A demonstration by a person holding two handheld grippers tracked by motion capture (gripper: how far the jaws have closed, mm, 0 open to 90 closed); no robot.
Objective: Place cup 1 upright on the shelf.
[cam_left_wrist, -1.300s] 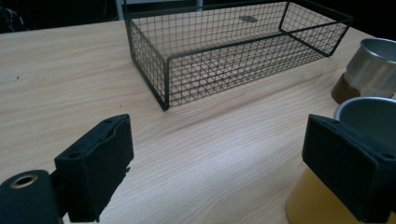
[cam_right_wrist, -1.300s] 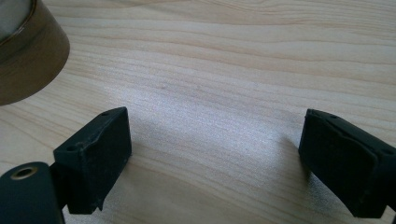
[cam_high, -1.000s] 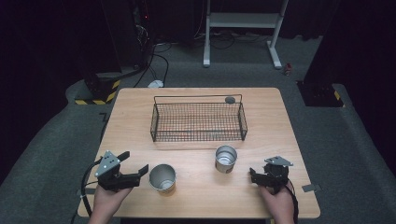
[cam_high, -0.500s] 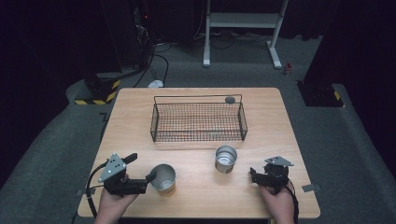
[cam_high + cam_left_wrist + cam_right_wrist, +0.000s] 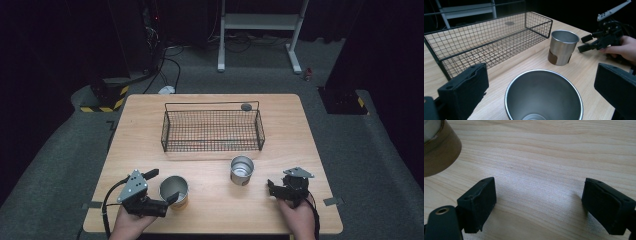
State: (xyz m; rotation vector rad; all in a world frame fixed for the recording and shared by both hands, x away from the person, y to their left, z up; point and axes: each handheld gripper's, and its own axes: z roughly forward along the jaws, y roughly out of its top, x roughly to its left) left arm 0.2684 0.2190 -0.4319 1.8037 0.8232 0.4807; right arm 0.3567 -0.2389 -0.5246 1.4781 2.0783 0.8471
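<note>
From the high view, I am holding my left hand-held gripper (image 5: 161,186) at the near left of the desk (image 5: 300,125), its jaws spread wide and straddling the near steel cup (image 5: 174,191), which is standing upright near the front edge. My right hand-held gripper (image 5: 270,187) is sitting at the near right, its jaws pointing left toward the second steel cup (image 5: 242,170), which is standing upright just in front of the wire basket (image 5: 212,128), apart from the jaws. A small dark disc (image 5: 246,106) is lying on the desk behind the basket's far right corner. In the left gripper view, my jaws are standing wide apart, one on either side of the near steel cup (image 5: 544,95); I am looking down into its open mouth, and I cannot tell whether either jaw is touching its wall. Beyond it, the second steel cup (image 5: 562,47), wearing a brown band near its base, is standing beside the wire basket (image 5: 486,42), and my right hand-held gripper (image 5: 584,42) is pointing at it from the right, close but not touching. In the right gripper view, my jaws are spread wide over bare desk (image 5: 544,150) with nothing between them, and the banded base of the second steel cup (image 5: 439,150) is showing at the upper left corner.
</note>
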